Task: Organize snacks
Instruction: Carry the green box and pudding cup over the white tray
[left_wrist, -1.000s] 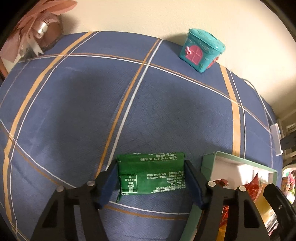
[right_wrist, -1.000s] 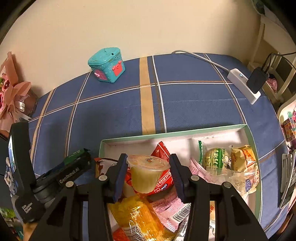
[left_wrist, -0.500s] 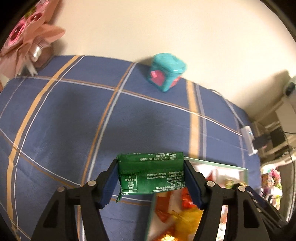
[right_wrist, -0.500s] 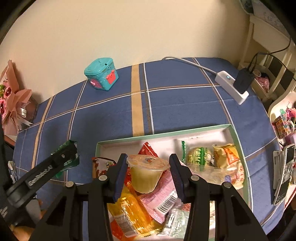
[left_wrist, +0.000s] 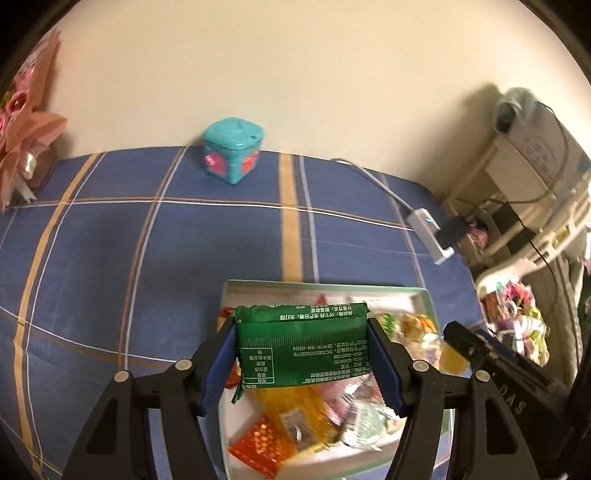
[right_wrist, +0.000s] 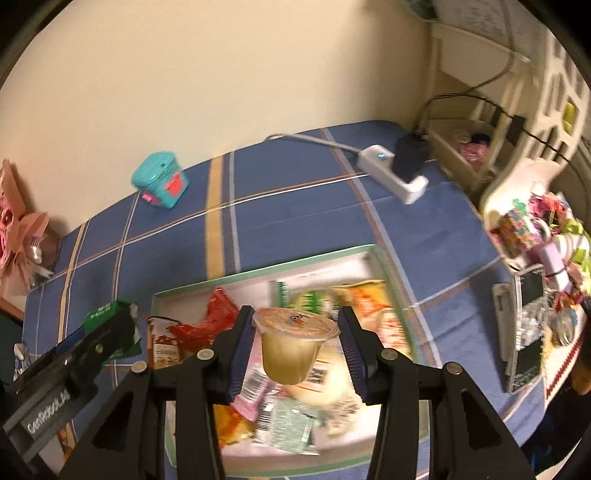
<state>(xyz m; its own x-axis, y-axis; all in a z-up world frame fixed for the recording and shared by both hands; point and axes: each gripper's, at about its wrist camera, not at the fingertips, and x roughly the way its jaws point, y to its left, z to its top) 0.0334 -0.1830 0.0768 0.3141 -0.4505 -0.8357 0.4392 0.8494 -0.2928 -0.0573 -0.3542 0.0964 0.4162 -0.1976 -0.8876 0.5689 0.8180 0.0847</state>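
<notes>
Overhead, left hand-held gripper (left_wrist: 301, 363) clamping green packet (left_wrist: 302, 343); right hand-held gripper (right_wrist: 296, 354) gripping jelly cup (right_wrist: 293, 343); snack-filled tray (right_wrist: 258, 277) below

One green packet (left_wrist: 301, 347), one jelly cup (right_wrist: 293, 345), one box (left_wrist: 325, 287), one teal tin (left_wrist: 232, 149).

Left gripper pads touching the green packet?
Touching. Left wrist view: both blue pads of the left gripper press against the ends of the green packet, no gap either side.
</notes>
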